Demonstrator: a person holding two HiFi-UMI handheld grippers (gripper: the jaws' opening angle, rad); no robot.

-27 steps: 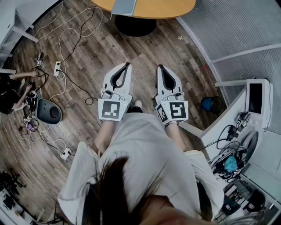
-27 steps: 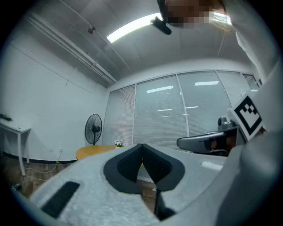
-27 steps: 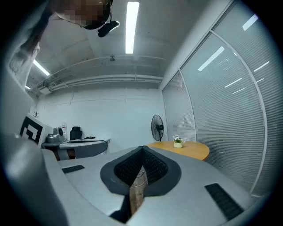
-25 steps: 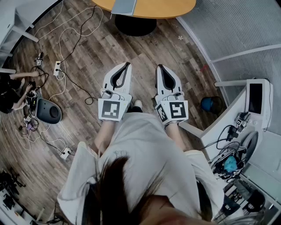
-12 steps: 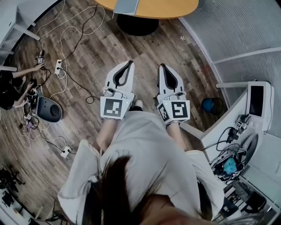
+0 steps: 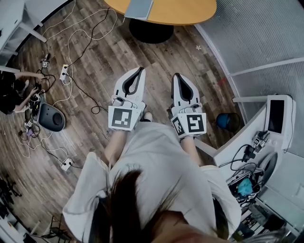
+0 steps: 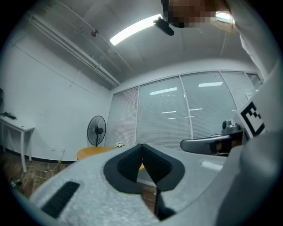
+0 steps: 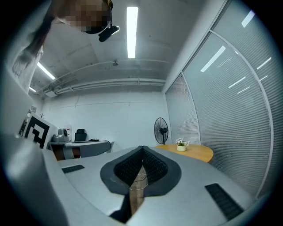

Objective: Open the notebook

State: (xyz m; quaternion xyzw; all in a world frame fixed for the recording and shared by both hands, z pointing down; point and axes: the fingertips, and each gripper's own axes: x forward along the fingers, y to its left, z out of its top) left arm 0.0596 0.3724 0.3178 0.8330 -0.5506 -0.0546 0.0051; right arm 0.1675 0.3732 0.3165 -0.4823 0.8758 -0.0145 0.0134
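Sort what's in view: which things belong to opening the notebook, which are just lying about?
Job: left tool, right tool, both shut and empty; grey flat item on the round table, probably the notebook.
Lying about: power strip, standing fan, blue bin, potted plant.

On my feed the left gripper [image 6: 139, 71] and right gripper [image 6: 176, 76] are white shells with black lining at the jaws. Each carries a marker cube [image 6: 120, 118] printed in black-and-white squares. The floor [image 6: 95, 61] is brown wood plank with greyish streaks, crossed by white cables [image 6: 80, 26]. The bench [image 6: 180, 10] top is orange-tan over a black base [image 6: 151, 31], and the notebook [image 6: 138, 8] on it reads grey-blue. I also see a blue bin [image 6: 226, 121], a black fan [image 7: 96, 130] against white walls [image 7: 44, 97], and pale grey clothing [image 6: 156, 161] under dark hair [image 6: 123, 204].
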